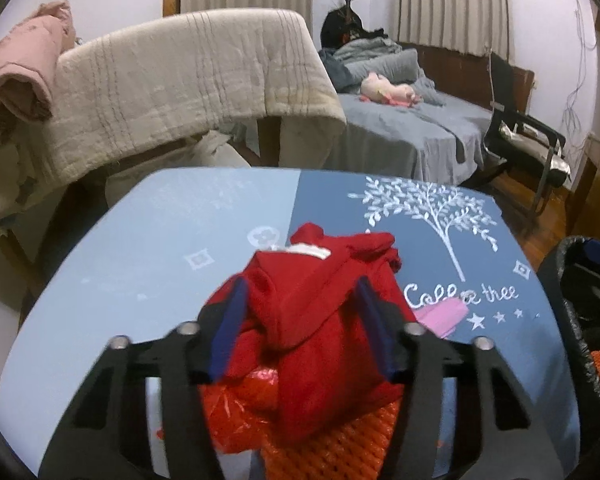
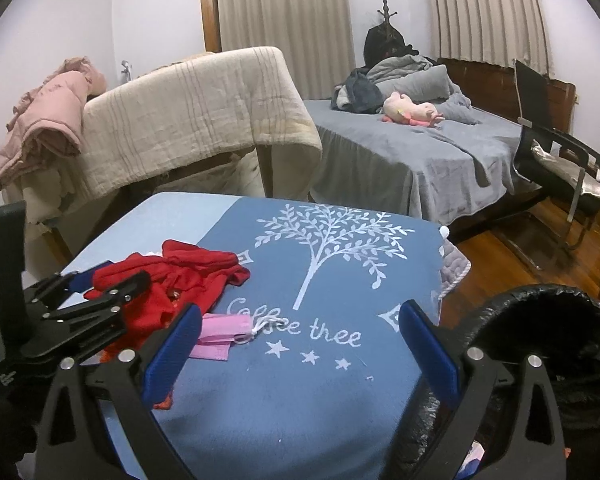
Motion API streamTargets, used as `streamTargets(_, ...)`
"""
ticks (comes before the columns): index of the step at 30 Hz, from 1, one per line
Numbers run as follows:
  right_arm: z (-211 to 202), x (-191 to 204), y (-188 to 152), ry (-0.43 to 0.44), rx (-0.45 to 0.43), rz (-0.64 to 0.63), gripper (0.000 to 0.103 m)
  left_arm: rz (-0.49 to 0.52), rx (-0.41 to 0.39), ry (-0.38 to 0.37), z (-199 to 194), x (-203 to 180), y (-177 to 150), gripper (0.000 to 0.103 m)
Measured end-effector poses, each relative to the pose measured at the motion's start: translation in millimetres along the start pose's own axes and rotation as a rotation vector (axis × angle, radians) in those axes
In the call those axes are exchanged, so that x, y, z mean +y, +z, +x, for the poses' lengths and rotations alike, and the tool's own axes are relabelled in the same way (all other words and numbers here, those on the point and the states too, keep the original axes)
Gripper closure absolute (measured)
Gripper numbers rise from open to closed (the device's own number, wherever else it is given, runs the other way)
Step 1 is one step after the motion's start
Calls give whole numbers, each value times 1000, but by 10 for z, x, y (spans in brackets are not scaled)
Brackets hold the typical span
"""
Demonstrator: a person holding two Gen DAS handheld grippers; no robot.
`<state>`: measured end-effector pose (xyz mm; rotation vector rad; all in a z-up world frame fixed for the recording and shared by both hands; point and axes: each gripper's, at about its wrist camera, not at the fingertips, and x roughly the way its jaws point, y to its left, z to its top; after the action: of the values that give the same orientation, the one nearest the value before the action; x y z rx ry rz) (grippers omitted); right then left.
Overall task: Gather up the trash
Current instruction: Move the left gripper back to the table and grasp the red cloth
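Pickup step: left gripper (image 1: 300, 304) had its fingers (image 1: 228, 328) closed around the red cloth (image 1: 308, 312) near the desk (image 2: 300, 400) left edge; right gripper (image 2: 300, 344) open, empty; next, probably carry to the bin (image 2: 548, 328).

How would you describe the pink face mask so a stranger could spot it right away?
Find the blue tablecloth with the white tree print. Near its lettering, beside the red cloth, lies the pink face mask. It is the only flat, pale pink item there, with white ear loops.
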<state>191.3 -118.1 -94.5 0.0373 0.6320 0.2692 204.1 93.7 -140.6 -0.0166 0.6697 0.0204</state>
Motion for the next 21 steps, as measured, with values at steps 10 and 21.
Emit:
streamTargets(10,69,44,-22,10,13,-2,6,-33,-32,-39,-132,84,-1,89)
streamTargets(21,37,192,17,36,3,-28,6,-73,-60,-82,-580,223,-25,89)
